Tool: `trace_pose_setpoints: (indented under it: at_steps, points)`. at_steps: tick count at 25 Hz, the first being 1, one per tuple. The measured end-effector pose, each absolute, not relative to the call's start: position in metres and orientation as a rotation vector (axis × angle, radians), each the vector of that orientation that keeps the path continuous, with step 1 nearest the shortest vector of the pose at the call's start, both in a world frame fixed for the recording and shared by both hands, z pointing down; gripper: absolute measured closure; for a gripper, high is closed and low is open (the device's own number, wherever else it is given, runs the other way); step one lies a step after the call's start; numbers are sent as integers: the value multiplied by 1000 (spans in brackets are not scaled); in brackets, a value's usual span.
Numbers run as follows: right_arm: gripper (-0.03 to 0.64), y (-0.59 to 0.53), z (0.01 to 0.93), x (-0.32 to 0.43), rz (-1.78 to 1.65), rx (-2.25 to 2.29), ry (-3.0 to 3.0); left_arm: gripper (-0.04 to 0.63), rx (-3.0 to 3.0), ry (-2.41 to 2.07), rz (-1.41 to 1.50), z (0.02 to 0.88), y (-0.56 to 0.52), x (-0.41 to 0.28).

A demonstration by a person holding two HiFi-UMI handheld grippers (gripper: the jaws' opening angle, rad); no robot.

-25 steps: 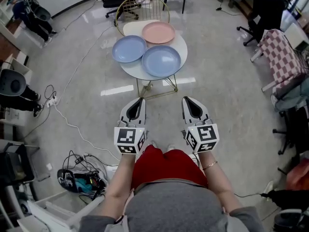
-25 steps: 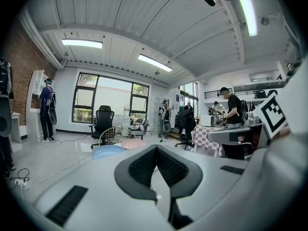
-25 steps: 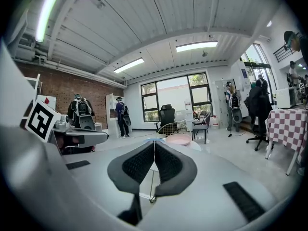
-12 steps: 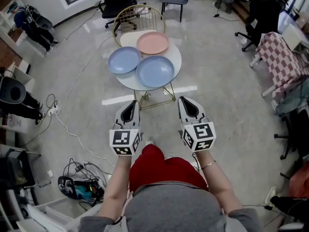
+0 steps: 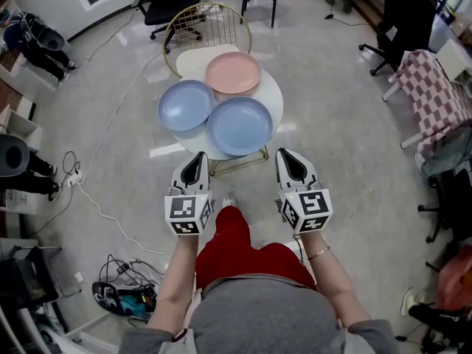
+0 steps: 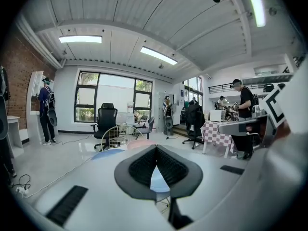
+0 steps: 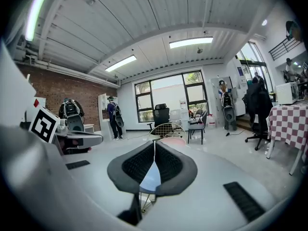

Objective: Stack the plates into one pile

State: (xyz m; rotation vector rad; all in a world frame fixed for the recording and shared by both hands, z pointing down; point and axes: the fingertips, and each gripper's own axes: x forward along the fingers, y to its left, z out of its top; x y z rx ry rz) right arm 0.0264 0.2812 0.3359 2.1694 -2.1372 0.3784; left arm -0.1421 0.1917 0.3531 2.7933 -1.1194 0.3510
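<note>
Grey polished floor fills the head view, with a white cable (image 5: 96,168) trailing across it at the far left. Next comes a round white table (image 5: 193,59) on thin gold legs, a gold wire hoop (image 5: 206,24) rising just behind it. Three plates lie on the table, unstacked: the left blue plate (image 5: 184,105) sits at the table's left edge, the pink plate (image 5: 233,73) lies towards the back, and the near blue plate (image 5: 240,125) lies at the front, its rim touching or slightly overlapping both others. Short of the table and clear of it, the left gripper (image 5: 198,161) points at the plates; in the left gripper view (image 6: 156,148) its ribbed pads are pressed together with nothing between them. The right gripper (image 5: 289,158) is level with it, just right of the table's front, and its pads (image 7: 154,143) likewise meet on nothing. A red-checked cloth (image 5: 431,87) hangs at the far right.
</note>
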Motion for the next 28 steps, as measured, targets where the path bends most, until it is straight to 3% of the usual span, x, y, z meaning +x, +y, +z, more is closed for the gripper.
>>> trace_pose_setpoints:
  at_steps: [13, 28]
  points:
    - [588, 150, 379, 44, 477, 2205, -1925, 581, 2774, -935, 476, 402, 51, -129]
    - [588, 136, 429, 82, 572, 2167, -1754, 581, 2590, -835, 604, 471, 32, -104]
